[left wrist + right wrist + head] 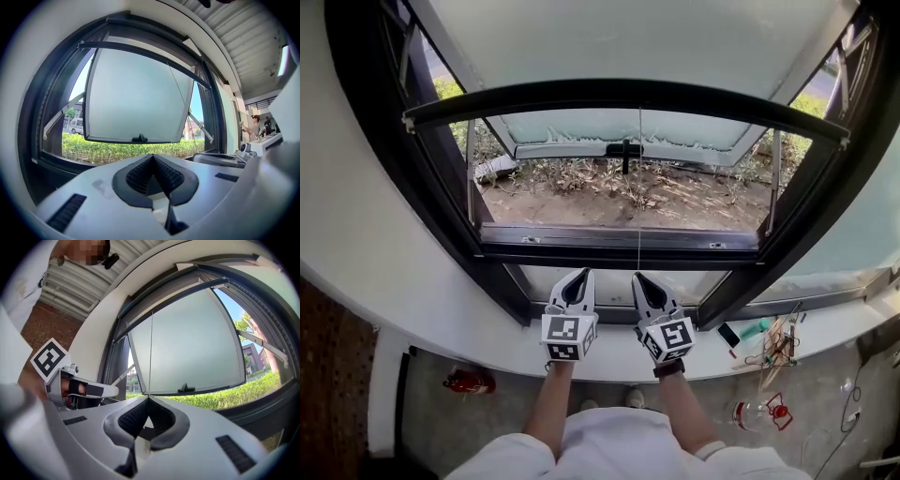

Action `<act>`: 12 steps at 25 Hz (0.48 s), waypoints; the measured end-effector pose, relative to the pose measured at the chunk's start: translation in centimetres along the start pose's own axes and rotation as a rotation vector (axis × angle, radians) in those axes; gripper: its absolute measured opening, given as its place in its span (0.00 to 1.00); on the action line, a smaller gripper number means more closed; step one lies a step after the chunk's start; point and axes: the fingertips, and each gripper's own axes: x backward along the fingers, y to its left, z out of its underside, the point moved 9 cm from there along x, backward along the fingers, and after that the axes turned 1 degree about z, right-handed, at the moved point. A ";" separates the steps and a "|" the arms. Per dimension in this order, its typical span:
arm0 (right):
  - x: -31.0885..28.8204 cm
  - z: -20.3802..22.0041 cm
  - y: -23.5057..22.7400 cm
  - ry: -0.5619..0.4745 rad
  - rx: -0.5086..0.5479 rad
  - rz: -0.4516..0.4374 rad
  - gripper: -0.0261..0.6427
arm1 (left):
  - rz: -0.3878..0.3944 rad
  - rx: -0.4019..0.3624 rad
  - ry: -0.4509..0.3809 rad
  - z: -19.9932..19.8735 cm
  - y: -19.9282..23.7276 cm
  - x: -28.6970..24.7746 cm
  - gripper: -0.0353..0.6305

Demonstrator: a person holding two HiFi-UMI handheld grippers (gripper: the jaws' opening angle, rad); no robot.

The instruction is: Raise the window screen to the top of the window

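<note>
The window screen's dark bottom bar (628, 92) curves across the black window frame, high in the head view. A thin pull cord (639, 187) hangs straight down from the bar's middle to my right gripper (638, 276). That gripper is shut on the cord, which enters its closed tips (148, 397) in the right gripper view, where the cord (150, 352) rises taut. My left gripper (580, 273) sits just left of it above the sill. Its jaws (152, 156) are shut with nothing between them. Both grippers point at the window.
Beyond the frame a frosted pane (675, 131) with a black handle (624, 150) is swung outward over dry ground. A white sill (441, 319) runs below; small clutter (773, 342) lies at its right end. A red object (469, 382) is on the floor.
</note>
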 end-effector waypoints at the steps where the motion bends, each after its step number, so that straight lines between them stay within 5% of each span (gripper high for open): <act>1: -0.1 -0.3 -0.1 -0.010 -0.002 -0.002 0.04 | 0.002 -0.001 -0.009 -0.3 -0.1 -0.1 0.06; 12: -1.0 -2.7 -1.2 -0.077 0.012 -0.008 0.04 | 0.030 -0.030 -0.087 -3.5 -0.7 -1.4 0.06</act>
